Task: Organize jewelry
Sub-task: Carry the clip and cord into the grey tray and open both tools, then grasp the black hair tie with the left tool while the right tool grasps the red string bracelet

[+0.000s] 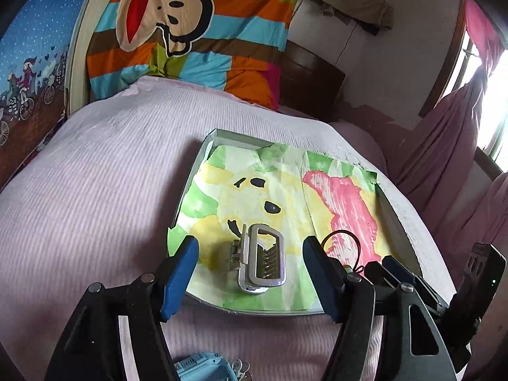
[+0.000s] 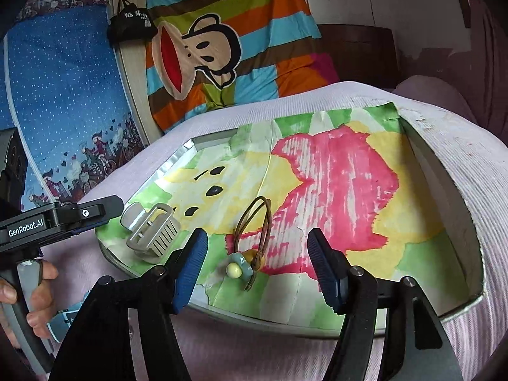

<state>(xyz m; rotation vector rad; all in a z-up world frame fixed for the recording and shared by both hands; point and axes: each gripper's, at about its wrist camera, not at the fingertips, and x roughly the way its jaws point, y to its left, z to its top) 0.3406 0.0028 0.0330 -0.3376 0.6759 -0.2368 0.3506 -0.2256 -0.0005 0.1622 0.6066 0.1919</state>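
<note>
Pink ribbed bedcover [image 1: 95,174] carries a shallow tray [image 1: 203,146] lined with painted paper [image 2: 412,222]. At the left of it lies a grey hair claw [image 1: 262,258], resting loose on the paper — the left gripper [image 1: 250,270] hangs over it with fingers [image 1: 181,266] spread, touching nothing. Just right of the claw lies a brown hair tie [image 2: 254,238] with a blue flower bead, between the right gripper's [image 2: 257,263] spread fingers [image 2: 324,263] but not pinched. Both pieces seem already set down in the tray. A blue item [image 1: 203,368] shows at the near edge — possibly more left to sort, though I cannot tell.
</note>
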